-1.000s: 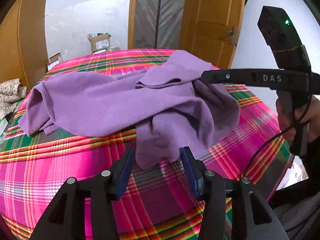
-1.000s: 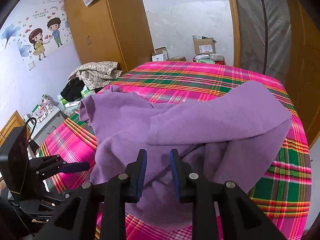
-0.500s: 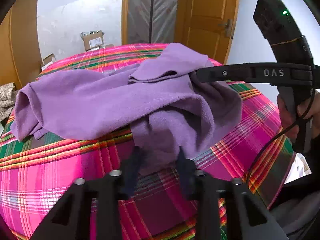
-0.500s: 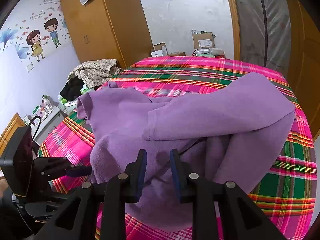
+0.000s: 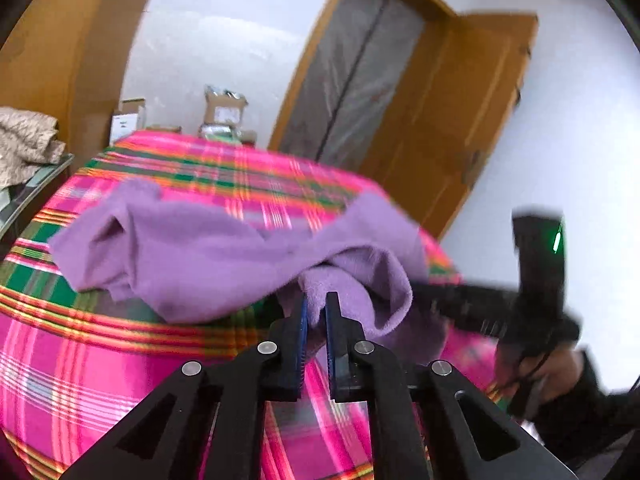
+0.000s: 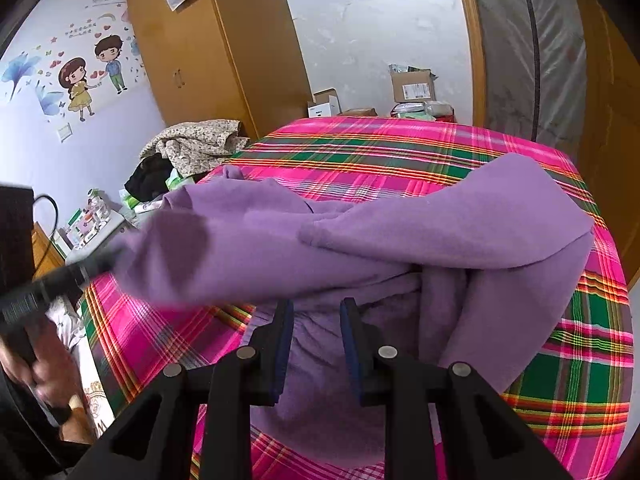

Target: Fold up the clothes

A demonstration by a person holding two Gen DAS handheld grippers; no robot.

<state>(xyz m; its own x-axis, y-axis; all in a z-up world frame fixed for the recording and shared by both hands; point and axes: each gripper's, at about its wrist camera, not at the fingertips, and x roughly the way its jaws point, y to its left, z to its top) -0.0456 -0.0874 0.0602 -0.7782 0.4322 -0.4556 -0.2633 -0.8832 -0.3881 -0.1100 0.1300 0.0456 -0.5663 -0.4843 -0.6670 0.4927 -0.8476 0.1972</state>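
A purple fleece garment (image 5: 192, 252) lies crumpled on a pink, green and orange plaid cloth (image 5: 100, 360) over the table. My left gripper (image 5: 315, 312) is shut on a fold at the garment's near edge and lifts it. The garment also fills the right wrist view (image 6: 400, 236), stretched toward the left gripper (image 6: 80, 270), which shows blurred at the left. My right gripper (image 6: 316, 312) is partly open, its jaws a small gap apart over the garment's lower fold, gripping nothing. It shows blurred at the right of the left wrist view (image 5: 460, 300).
A pile of patterned clothes (image 6: 200, 144) lies on a side stand left of the table. Cardboard boxes (image 6: 412, 86) stand on the floor behind. A wooden wardrobe (image 6: 208, 60) and a door (image 5: 452, 128) line the walls. The table's right edge (image 6: 612, 300) is near.
My left gripper moved in and shut on the garment's near fold, then pulled it up and leftward. The garment stretched out between the grippers. The right gripper stayed partly open.
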